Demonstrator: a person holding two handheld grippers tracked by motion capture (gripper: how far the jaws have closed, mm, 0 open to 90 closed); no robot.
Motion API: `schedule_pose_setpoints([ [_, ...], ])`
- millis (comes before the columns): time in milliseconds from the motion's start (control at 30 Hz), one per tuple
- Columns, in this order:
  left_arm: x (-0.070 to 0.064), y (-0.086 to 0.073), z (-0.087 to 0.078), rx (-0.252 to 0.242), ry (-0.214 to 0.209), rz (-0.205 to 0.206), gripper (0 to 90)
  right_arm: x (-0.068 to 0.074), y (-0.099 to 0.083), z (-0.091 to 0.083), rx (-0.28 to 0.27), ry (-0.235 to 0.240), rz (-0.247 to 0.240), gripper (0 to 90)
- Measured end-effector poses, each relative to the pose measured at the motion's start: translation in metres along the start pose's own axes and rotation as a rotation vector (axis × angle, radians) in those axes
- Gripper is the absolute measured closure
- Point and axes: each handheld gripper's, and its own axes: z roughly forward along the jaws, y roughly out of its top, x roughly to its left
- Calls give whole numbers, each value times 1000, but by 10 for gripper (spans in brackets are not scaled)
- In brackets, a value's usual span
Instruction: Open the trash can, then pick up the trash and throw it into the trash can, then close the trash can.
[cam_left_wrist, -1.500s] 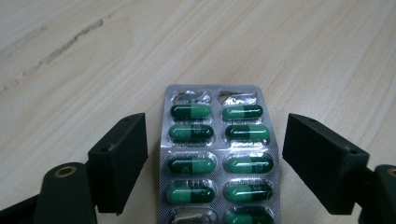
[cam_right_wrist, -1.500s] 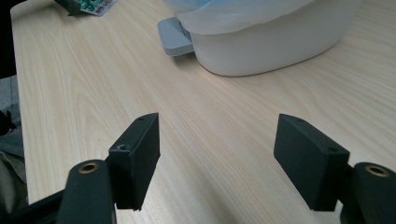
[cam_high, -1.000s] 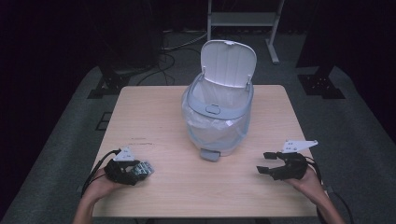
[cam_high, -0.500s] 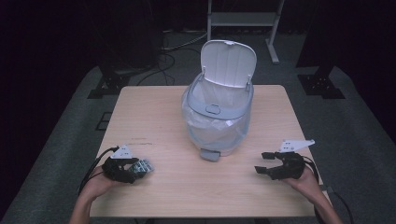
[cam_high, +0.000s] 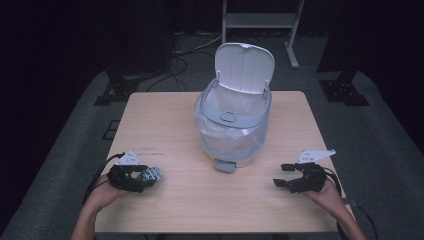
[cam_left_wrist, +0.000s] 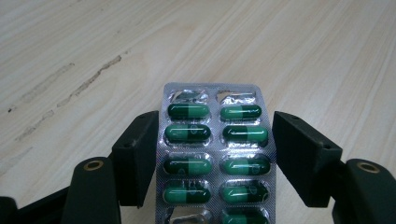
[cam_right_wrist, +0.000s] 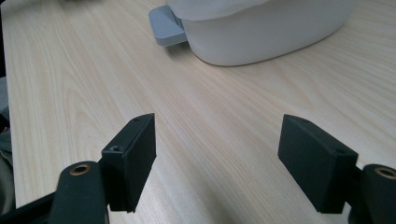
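Observation:
A silver blister pack (cam_left_wrist: 215, 135) of green capsules lies flat on the wooden table (cam_high: 165, 120). It sits between the two jaws of my left gripper (cam_left_wrist: 215, 154), which is open, with a jaw close beside each long edge. From above, the pack (cam_high: 155, 173) pokes out of the left gripper (cam_high: 149, 176) near the table's front left. My right gripper (cam_high: 279, 175) rests open at the front right with nothing between its jaws (cam_right_wrist: 217, 144).
A white pedal bin (cam_high: 232, 135) with a plastic liner stands mid-table, its lid (cam_high: 245, 67) raised and its grey pedal (cam_high: 225, 165) facing me. Ahead of the right gripper are the bin's base (cam_right_wrist: 261, 32) and pedal (cam_right_wrist: 163, 25). Dark floor surrounds the table.
Both hands have shifted only slightly. The pack stays between the left jaws and the right gripper stays open.

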Motion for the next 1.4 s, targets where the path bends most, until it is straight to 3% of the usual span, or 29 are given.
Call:
schedule_pose_setpoints([
  [467,1,20,-16,-3,8,34,333,1,-4,-3,10,-14,4,267],
  [900,4,51,-32,-7,-8,72,333,-1,-2,-6,-4,-23,9,267],
  [1400,0,85,-40,-15,-7,115,333,-2,-8,-7,-8,-24,12,267],
])
